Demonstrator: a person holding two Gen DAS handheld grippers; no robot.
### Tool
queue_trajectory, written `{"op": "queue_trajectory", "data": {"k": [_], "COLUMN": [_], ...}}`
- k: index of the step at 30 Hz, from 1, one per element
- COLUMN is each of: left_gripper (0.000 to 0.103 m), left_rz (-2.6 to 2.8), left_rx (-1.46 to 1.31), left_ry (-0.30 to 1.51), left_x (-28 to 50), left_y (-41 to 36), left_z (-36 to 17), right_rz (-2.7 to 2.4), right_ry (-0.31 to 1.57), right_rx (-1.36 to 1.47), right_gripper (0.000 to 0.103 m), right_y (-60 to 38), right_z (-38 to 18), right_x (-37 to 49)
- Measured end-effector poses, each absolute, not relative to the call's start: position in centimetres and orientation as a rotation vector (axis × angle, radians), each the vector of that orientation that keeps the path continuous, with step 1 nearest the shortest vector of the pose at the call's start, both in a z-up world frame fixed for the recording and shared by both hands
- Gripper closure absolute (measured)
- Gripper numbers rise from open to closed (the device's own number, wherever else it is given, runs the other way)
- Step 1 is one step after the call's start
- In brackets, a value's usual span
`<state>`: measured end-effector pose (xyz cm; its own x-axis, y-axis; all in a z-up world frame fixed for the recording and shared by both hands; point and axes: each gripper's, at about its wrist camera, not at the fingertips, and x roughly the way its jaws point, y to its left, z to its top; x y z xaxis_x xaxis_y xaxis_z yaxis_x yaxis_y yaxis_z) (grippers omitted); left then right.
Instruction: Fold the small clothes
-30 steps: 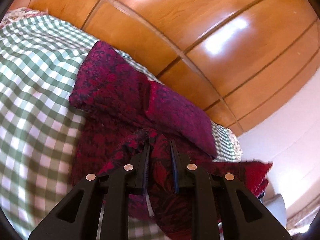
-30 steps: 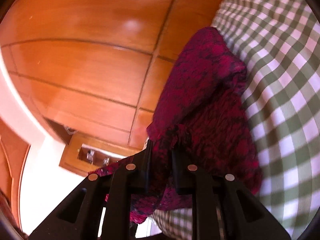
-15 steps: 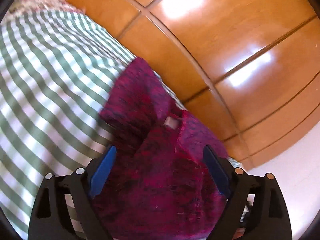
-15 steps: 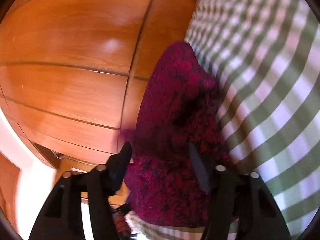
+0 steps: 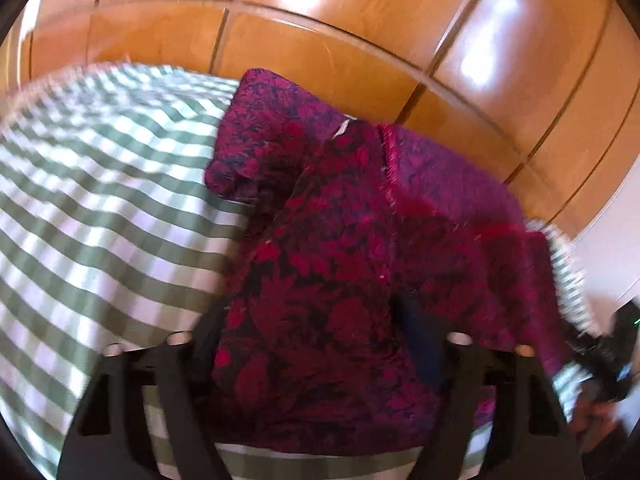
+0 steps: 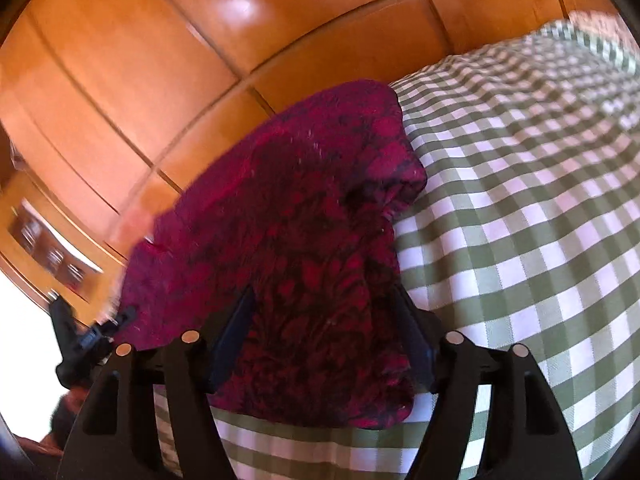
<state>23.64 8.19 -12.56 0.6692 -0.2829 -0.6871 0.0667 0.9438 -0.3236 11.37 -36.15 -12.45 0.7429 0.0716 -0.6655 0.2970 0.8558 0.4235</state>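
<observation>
Red floral garment (image 5: 332, 280) heaped on checked bedcover (image 5: 100, 220) — lying between both grippers' half-spread fingers, left gripper (image 5: 316, 344) and right gripper (image 6: 324, 336) closing, neither pinching.

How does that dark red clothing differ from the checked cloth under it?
The clothing is dark red with a leafy pattern; the checked cloth has green and white squares. The clothing is folded in bunched layers; the cloth lies spread out. The clothing covers only part of the cloth. Both are soft fabric.
</observation>
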Motion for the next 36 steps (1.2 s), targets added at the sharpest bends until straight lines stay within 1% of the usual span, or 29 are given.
{"op": "queue_trajectory", "data": {"k": [1,2,3,4,5,6,7,10,16,26,27,28,29,30,31,32,35,36], "left_gripper": [0.056,0.06,0.067,0.072,0.079,0.084,0.087,0.089,0.089,0.089,0.086,0.08,0.076,0.059,0.039,0.034,0.033,0.031], "left_rz": [-0.198,-0.206,-0.215,-0.224,-0.234,-0.239,-0.251,-0.282,-0.364,-0.406,-0.41,-0.405,-0.402,-0.399,-0.391,-0.391,-0.408,-0.413], "left_rx": [-0.239,-0.223,-0.221,-0.222,-0.22,-0.216,-0.215,-0.227,-0.285,-0.32,-0.327,-0.342,-0.354,-0.364,-0.374,-0.376,-0.351,-0.343], "left_ry": [0.822,0.827,0.828,0.826,0.823,0.819,0.818,0.83,0.863,0.957,0.959,0.953,0.945,0.932,0.901,0.865,0.833,0.835], "left_x": [23.6,23.5,23.2,23.0,22.6,22.2,21.7,20.5,17.3,11.7,11.4,11.3,11.4,11.5,11.6,11.8,13.2,13.8], "left_y": [7.8,7.6,7.6,7.7,7.7,7.7,7.8,8.1,9.4,11.4,11.6,11.8,11.8,11.8,12.0,12.0,11.4,11.2], "left_z": [-12.7,-12.8,-12.8,-12.7,-12.4,-12.2,-11.9,-11.8,-11.3,-11.6,-11.7,-11.8,-11.7,-11.5,-11.0,-10.4,-9.4,-9.3], "right_rz": [-0.138,-0.14,-0.134,-0.129,-0.108,-0.084,-0.063,-0.041,0.009,0.147,0.142,0.134,0.121,0.096,0.077,0.092,0.09,0.098], "right_ry": [0.744,0.745,0.745,0.745,0.745,0.744,0.747,0.771,0.767,0.82,0.828,0.832,0.825,0.811,0.78,0.745,0.712,0.715], "right_rx": [0.519,0.519,0.525,0.536,0.558,0.587,0.614,0.644,0.72,0.731,0.724,0.721,0.72,0.717,0.726,0.738,0.719,0.71], "right_gripper": [0.051,0.059,0.065,0.075,0.083,0.085,0.088,0.089,0.089,0.088,0.087,0.081,0.069,0.055,0.036,0.036,0.036,0.036], "right_y": [-35.9,-35.9,-36.0,-36.3,-36.6,-36.8,-37.0,-36.6,-37.0,-35.2,-35.1,-35.2,-35.5,-35.8,-36.3,-36.6,-37.4,-37.5], "right_z": [-12.8,-12.9,-12.9,-12.8,-12.8,-12.7,-12.7,-12.6,-12.4,-11.6,-11.6,-11.6,-11.6,-11.4,-11.1,-10.8,-10.0,-9.9], "right_x": [11.3,11.2,10.7,10.3,10.0,9.7,9.2,7.4,4.1,-0.7,-0.8,-0.7,-0.3,0.1,0.5,1.1,3.8,4.6]}}
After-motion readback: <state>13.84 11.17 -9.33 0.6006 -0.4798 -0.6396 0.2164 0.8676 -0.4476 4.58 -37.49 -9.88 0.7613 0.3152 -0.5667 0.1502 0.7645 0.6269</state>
